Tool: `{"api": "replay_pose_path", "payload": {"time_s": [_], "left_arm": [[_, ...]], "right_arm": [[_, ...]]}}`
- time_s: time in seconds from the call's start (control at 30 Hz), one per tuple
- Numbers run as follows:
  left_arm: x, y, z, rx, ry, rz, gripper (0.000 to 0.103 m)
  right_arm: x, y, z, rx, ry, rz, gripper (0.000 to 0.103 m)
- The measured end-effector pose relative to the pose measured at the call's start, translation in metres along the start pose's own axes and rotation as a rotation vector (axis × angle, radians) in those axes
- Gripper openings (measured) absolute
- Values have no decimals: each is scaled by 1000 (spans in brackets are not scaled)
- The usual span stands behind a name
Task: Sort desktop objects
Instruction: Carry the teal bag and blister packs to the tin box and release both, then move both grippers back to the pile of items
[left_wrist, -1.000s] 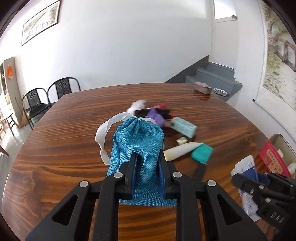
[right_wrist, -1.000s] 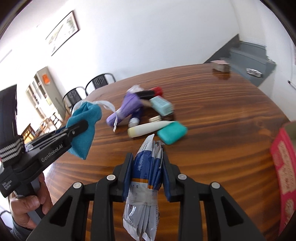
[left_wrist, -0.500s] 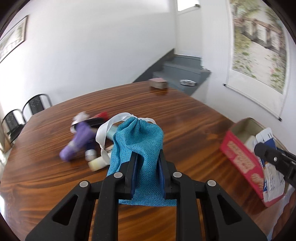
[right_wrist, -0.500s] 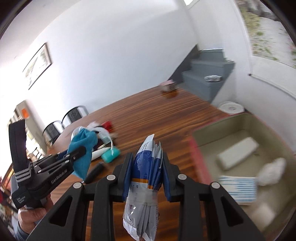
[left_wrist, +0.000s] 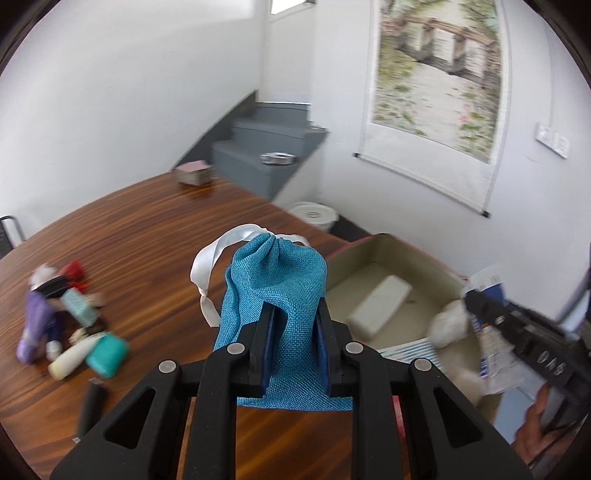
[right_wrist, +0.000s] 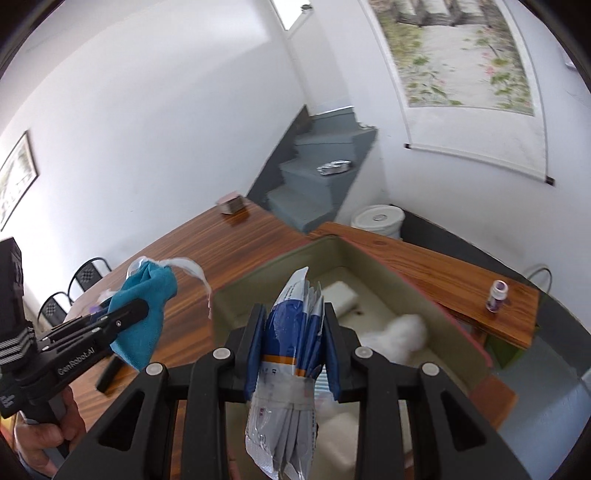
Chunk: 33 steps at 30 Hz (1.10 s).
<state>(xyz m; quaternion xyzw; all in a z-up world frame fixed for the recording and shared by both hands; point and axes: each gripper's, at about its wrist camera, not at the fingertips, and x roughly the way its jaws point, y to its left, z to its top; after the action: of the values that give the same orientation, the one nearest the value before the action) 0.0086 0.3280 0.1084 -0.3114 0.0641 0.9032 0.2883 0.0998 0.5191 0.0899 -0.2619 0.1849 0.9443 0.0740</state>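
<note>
My left gripper (left_wrist: 293, 325) is shut on a blue drawstring pouch (left_wrist: 277, 280) with a white ribbon, held above the table beside the box. The pouch also shows in the right wrist view (right_wrist: 144, 302). My right gripper (right_wrist: 293, 332) is shut on a bundle of blue and white sachets (right_wrist: 291, 369), held over the open box (right_wrist: 436, 291). The box (left_wrist: 369, 247) holds a white block (left_wrist: 380, 306), white fluff (left_wrist: 448, 325) and a striped packet. Several loose objects (left_wrist: 70, 328) lie on the table at the left.
The wooden table (left_wrist: 155, 229) carries a small box (left_wrist: 194, 173) at its far edge and a black stick (left_wrist: 88, 406) near me. A wooden bench (right_wrist: 443, 277) with a small bottle (right_wrist: 496, 295) stands beyond the box. A white bucket (right_wrist: 376, 221) and grey stairs (right_wrist: 317, 184) are behind.
Both grippers swung right from the pile of objects to the box, each still holding its load. The sachet bundle now hangs over the box's inside.
</note>
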Motion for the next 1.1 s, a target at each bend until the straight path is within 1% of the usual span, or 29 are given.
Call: {"api": "replay_pose_path", "payload": {"time_s": [0.1, 0.37, 0.4, 0.43, 0.47, 0.5, 0.53, 0.57, 0.63, 0.73, 0.87, 1.0, 1.1], "left_arm": [[14, -16, 6, 10, 13, -57, 21], [43, -51, 20, 42, 45, -169, 22], [47, -54, 22, 47, 51, -181, 23], [50, -57, 23, 50, 61, -187, 28], [53, -58, 24, 48, 69, -181, 32], [54, -58, 24, 43, 72, -172, 39], [55, -56, 24, 35, 68, -171, 44], [54, -54, 24, 27, 63, -169, 47], [51, -46, 25, 4, 47, -159, 60], [47, -34, 26, -17, 31, -131, 62], [45, -16, 24, -42, 37, -85, 62], [40, 4, 16, -73, 46, -53, 62], [35, 20, 10, -89, 47, -22, 62]], "right_arm": [[4, -5, 1, 2, 8, -17, 32], [15, -19, 10, 12, 19, -43, 32], [17, -21, 12, 16, 21, -49, 32], [15, -20, 11, 18, 22, -53, 32], [17, -22, 12, 21, 24, -56, 33], [19, -23, 13, 26, 28, -57, 35], [19, -25, 13, 34, 29, -61, 35], [20, -27, 13, 42, 31, -68, 35], [23, -29, 14, 51, 34, -74, 37], [27, -31, 14, 67, 42, -67, 38], [26, -26, 13, 65, 33, -64, 42], [23, -12, 15, 42, 7, -71, 43], [20, 1, 15, 22, -9, -60, 43]]}}
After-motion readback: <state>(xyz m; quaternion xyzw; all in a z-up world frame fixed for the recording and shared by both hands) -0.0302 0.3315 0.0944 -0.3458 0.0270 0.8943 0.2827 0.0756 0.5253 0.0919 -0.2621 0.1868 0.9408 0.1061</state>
